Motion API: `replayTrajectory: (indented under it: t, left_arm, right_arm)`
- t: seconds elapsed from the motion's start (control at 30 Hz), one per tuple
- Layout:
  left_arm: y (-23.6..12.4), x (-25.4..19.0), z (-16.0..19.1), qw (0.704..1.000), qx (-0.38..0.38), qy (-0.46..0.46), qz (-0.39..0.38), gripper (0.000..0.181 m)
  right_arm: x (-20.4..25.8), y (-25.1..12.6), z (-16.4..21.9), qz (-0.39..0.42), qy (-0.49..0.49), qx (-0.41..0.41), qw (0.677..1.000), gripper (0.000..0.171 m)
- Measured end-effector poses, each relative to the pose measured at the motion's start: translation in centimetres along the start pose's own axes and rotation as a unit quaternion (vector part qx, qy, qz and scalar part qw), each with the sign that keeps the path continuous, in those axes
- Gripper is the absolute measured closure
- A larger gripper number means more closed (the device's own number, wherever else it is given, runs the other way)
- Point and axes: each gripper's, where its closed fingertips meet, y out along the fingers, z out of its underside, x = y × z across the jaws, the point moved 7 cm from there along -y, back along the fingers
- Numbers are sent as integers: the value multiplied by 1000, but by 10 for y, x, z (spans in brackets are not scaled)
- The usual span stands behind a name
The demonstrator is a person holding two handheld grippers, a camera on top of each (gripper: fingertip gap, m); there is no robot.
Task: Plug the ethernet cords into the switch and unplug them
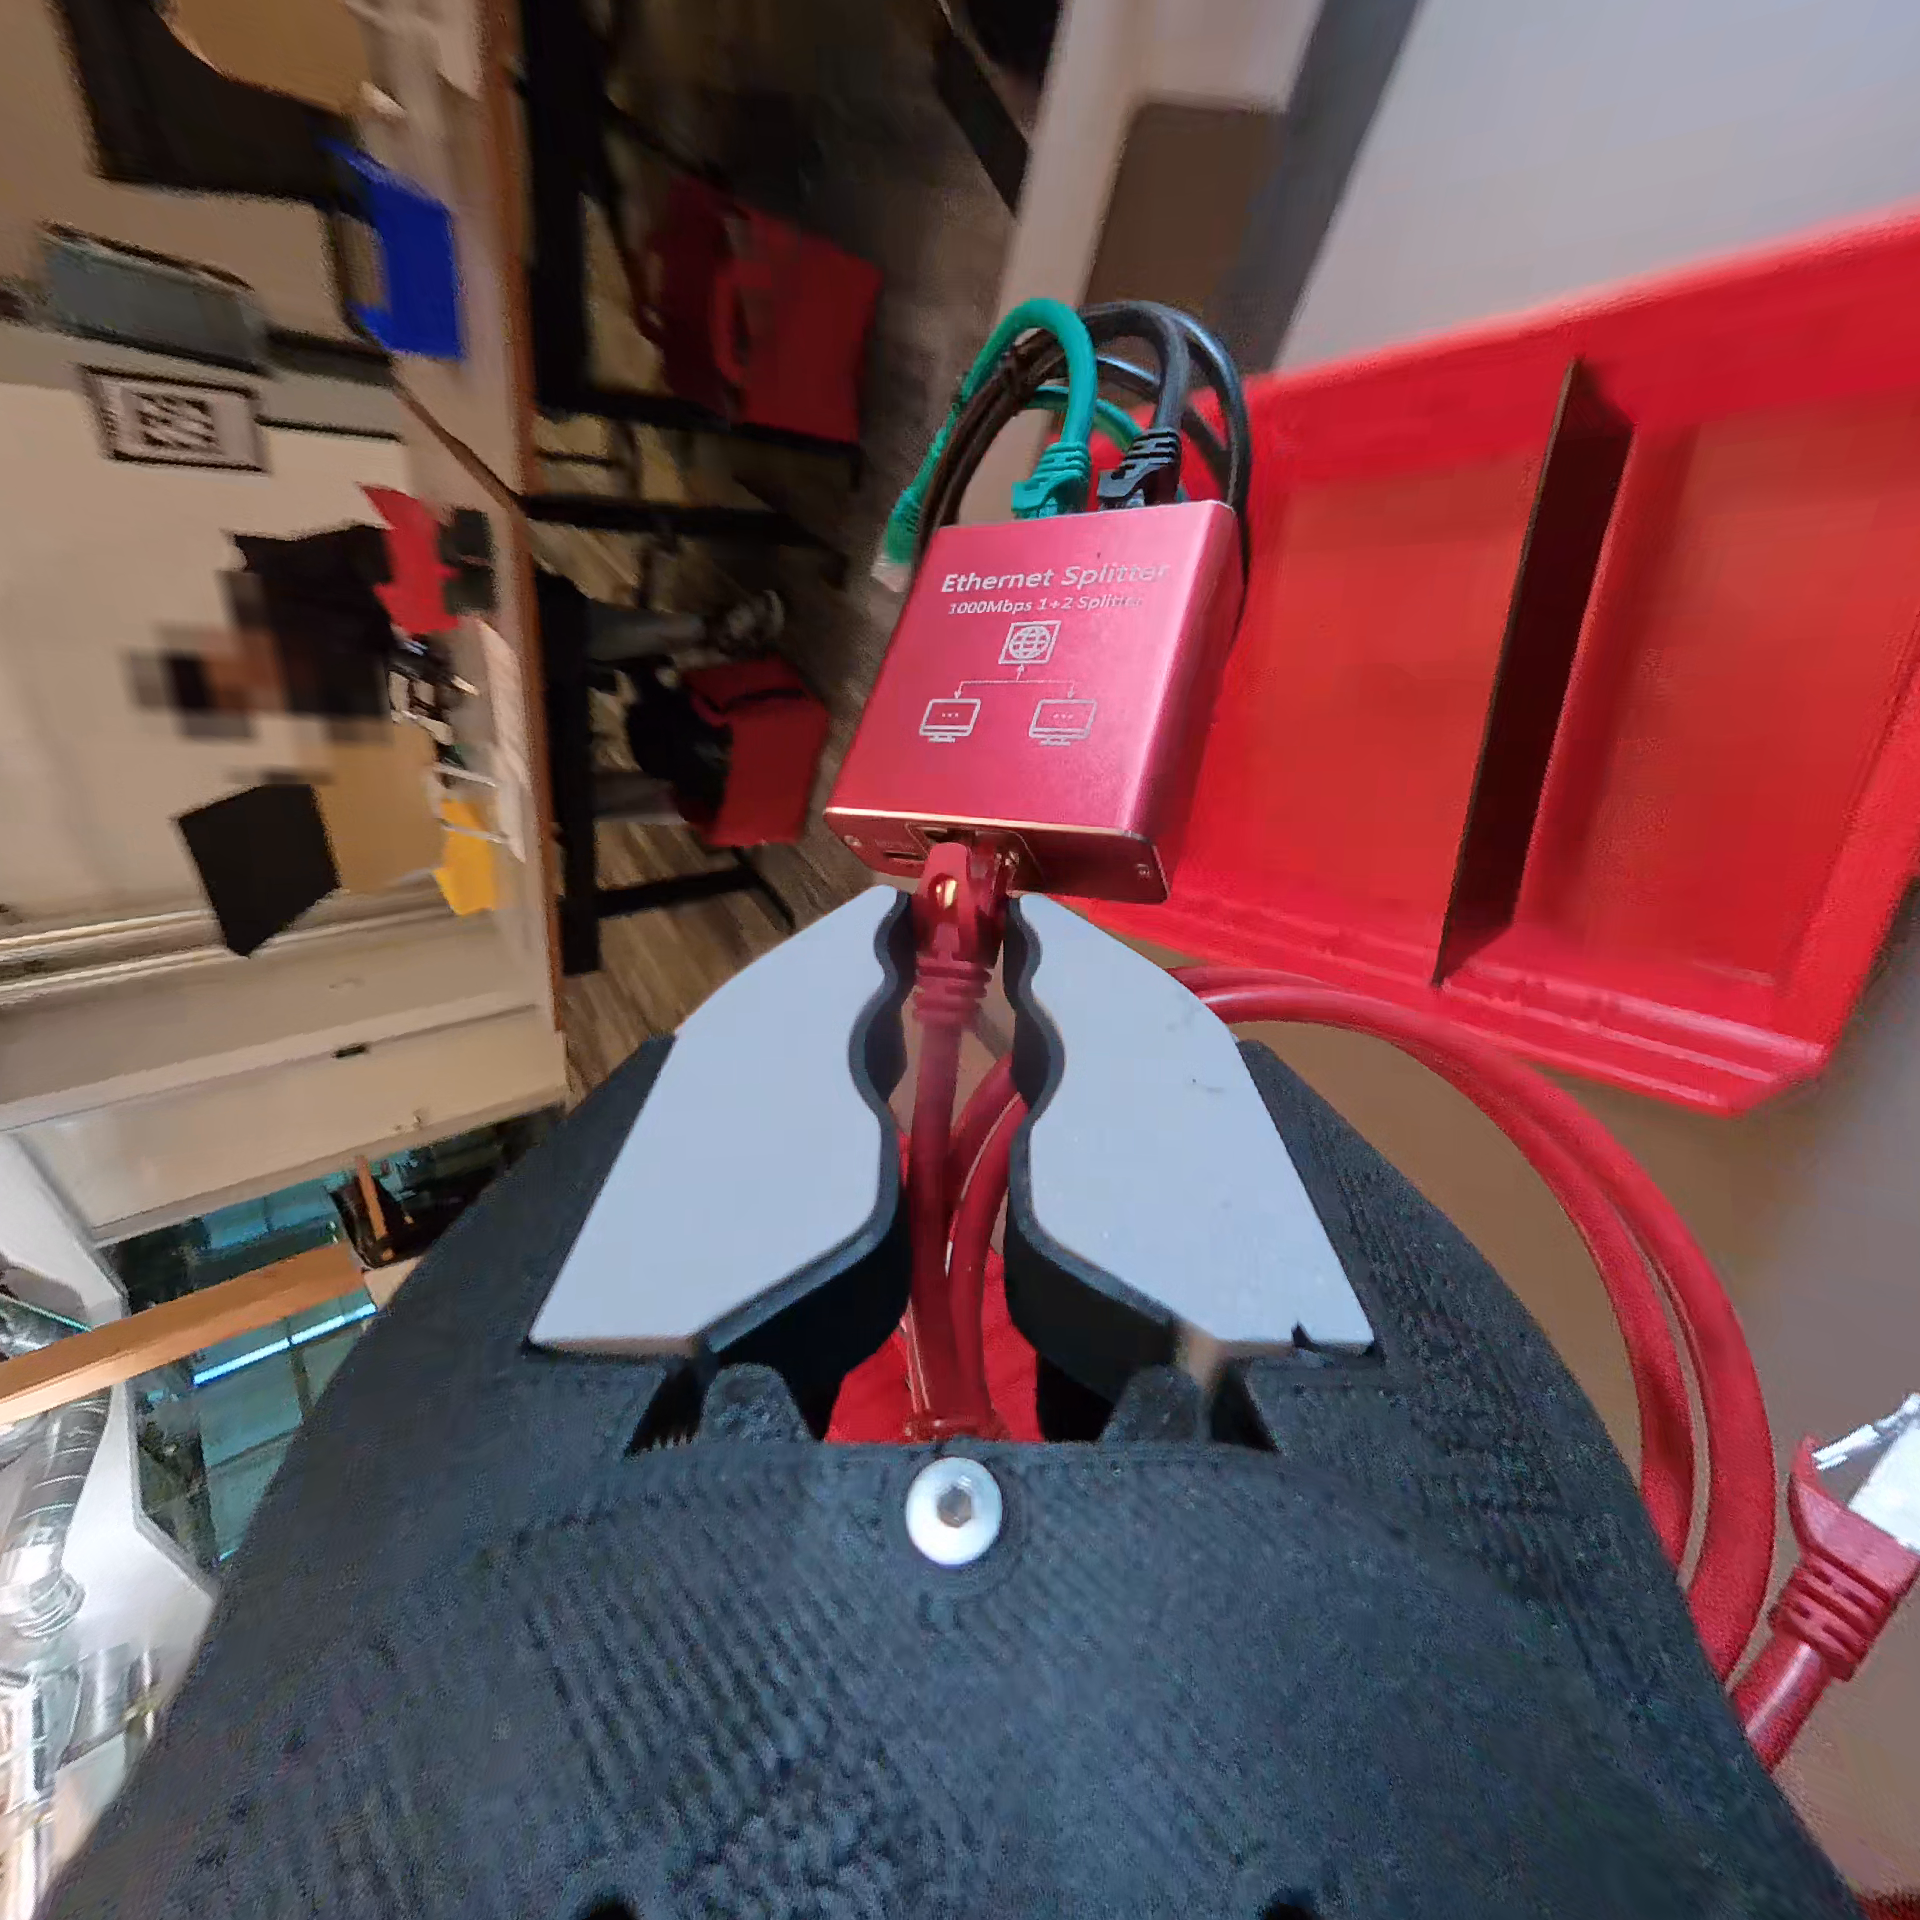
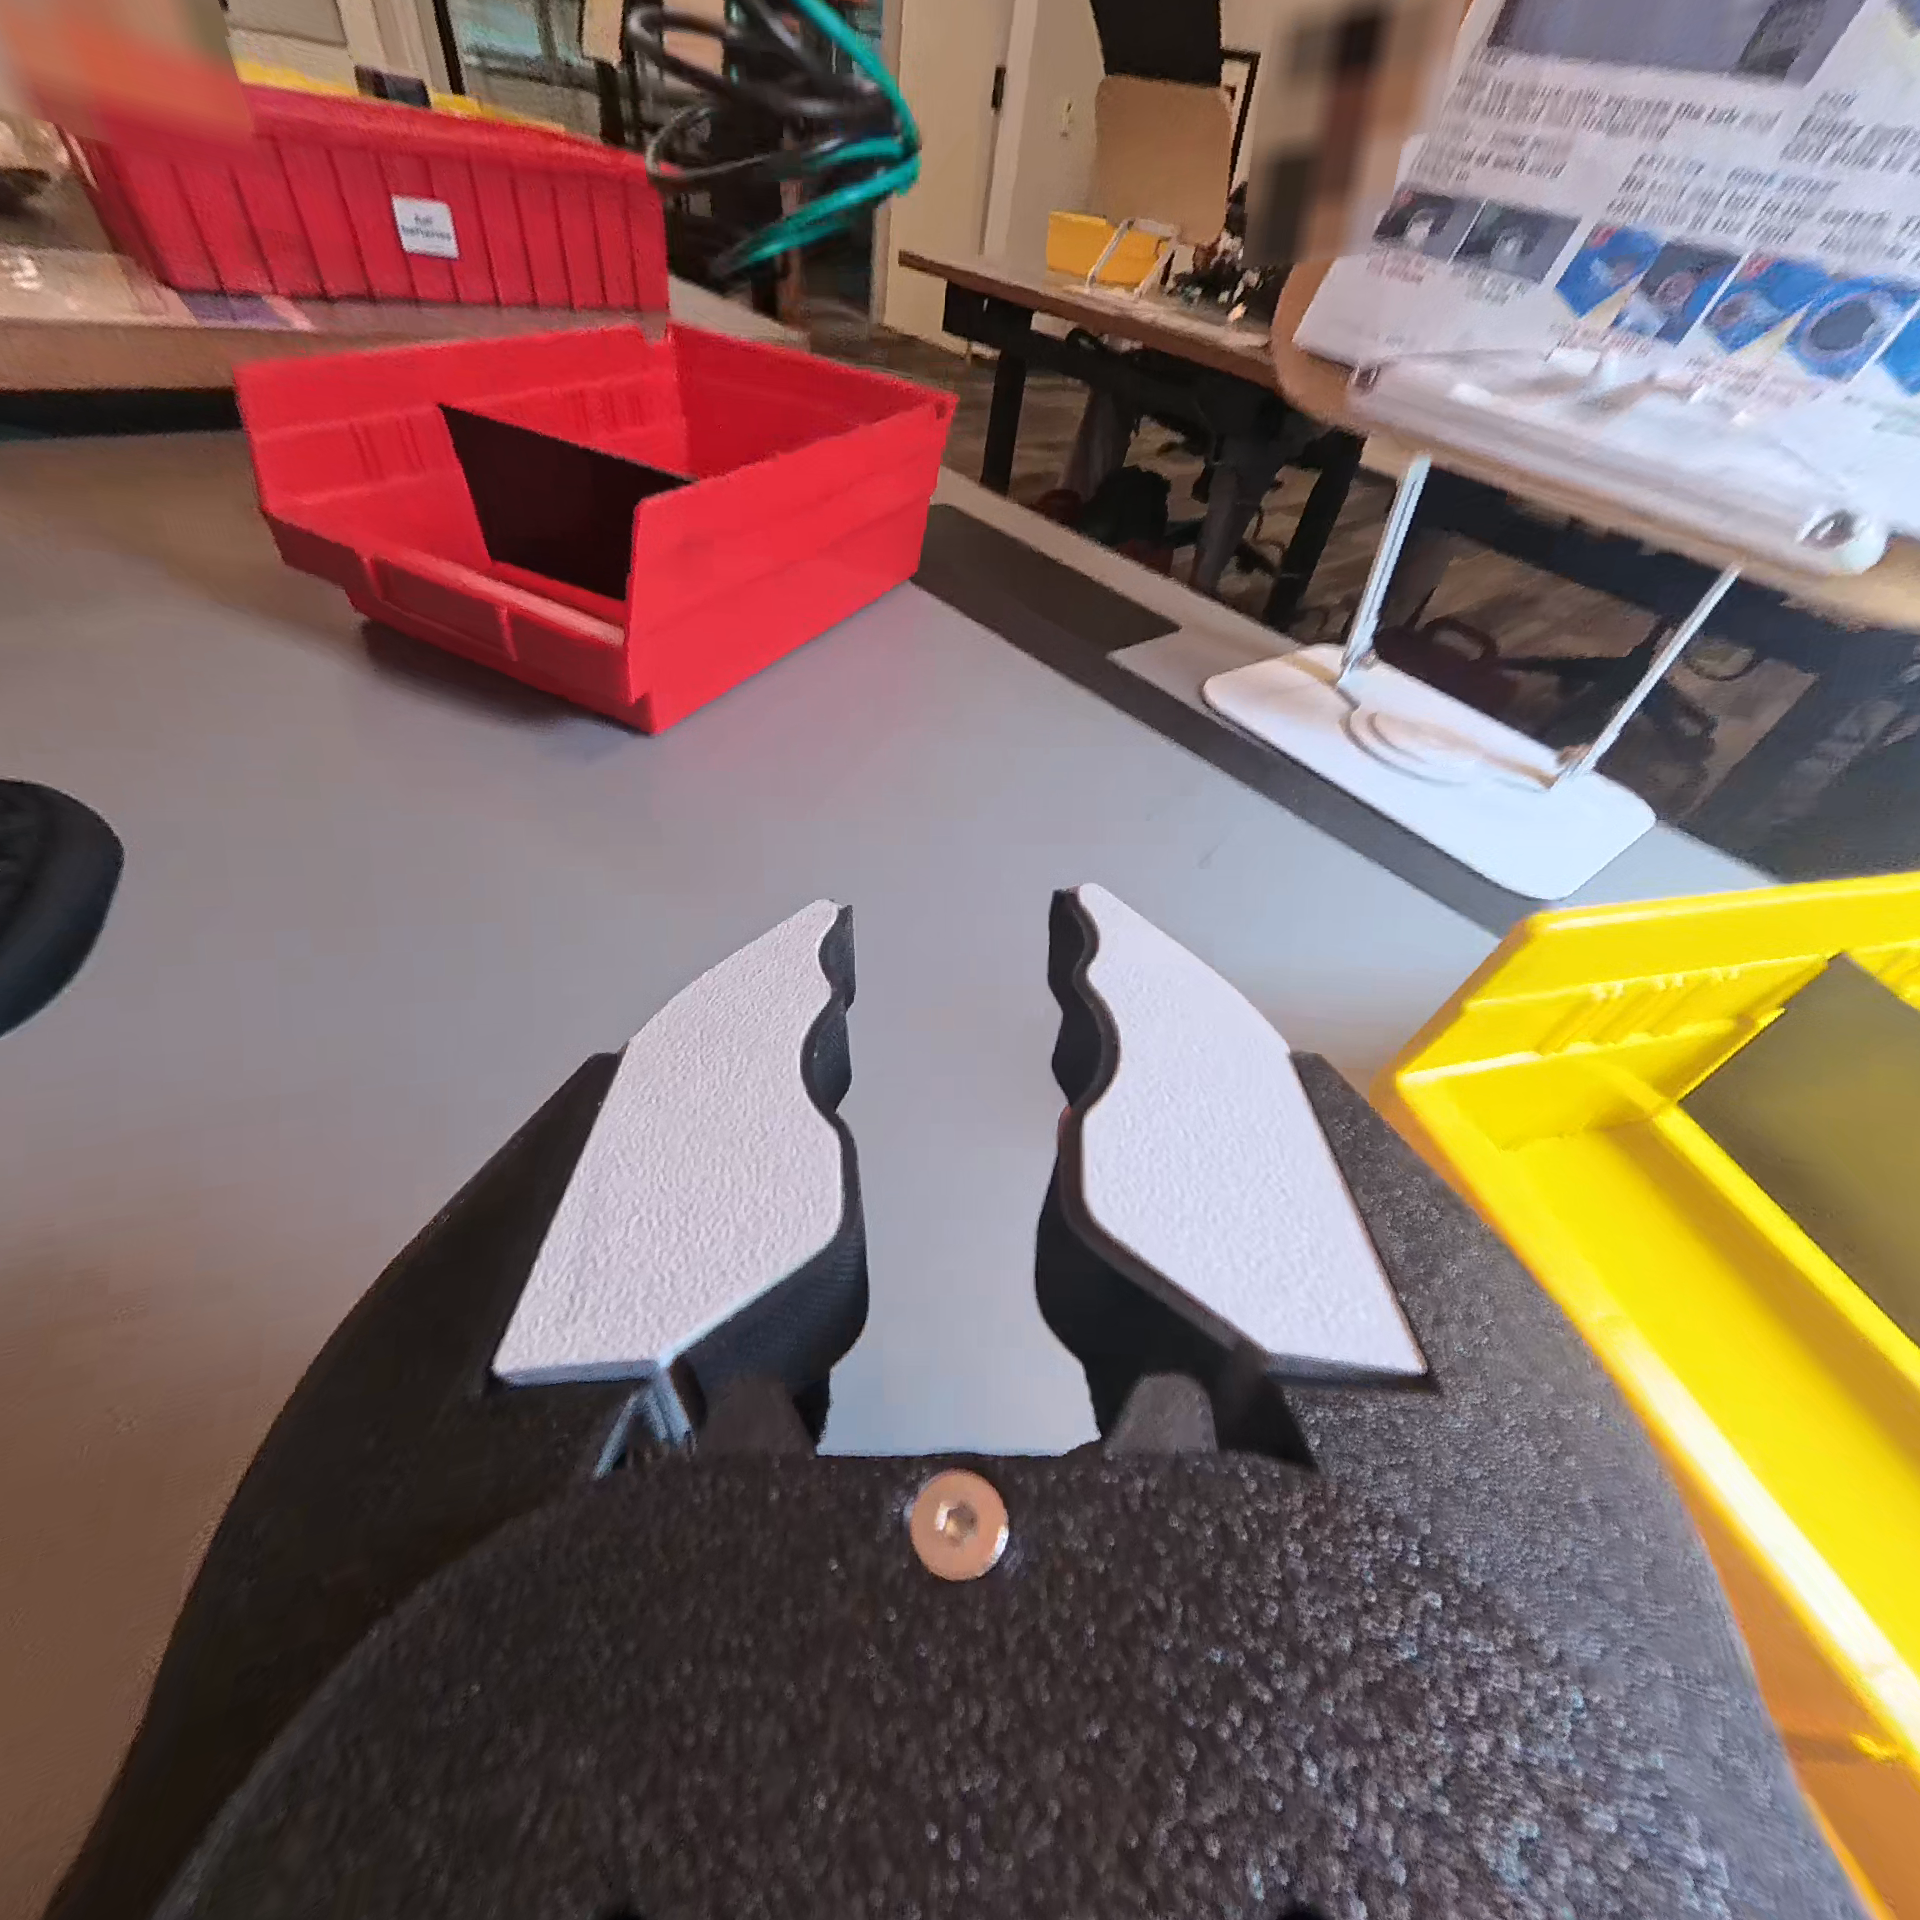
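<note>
In the left wrist view, my left gripper (image 1: 954,914) is shut on the boot of a red ethernet cord (image 1: 948,977). Its plug sits in the near port of the red metal switch (image 1: 1029,696). The switch looks lifted off the table. A green cord (image 1: 1055,483) and a black cord (image 1: 1143,462) are plugged into its far side and loop behind it. The red cord's other plug (image 1: 1839,1590) hangs free at the lower right. My right gripper (image 2: 951,914) is open and empty above the grey table (image 2: 416,935). Green and black cable loops (image 2: 800,145) show at the top of the right wrist view.
A red bin (image 2: 644,520) with a black divider stands on the table ahead of my right gripper; it also shows in the left wrist view (image 1: 1662,675). A yellow bin (image 2: 1662,1195) is close on the right. A white document stand (image 2: 1455,769) is at the table's right edge.
</note>
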Motion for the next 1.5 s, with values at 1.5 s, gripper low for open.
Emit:
replayTrajectory:
  t: [1.5]
  left_arm:
    - [51, -222, -157, 436, -504, -390, 636, 138]
  right_arm:
    - [62, 8, -59, 71, -606, -162, 776, 143]
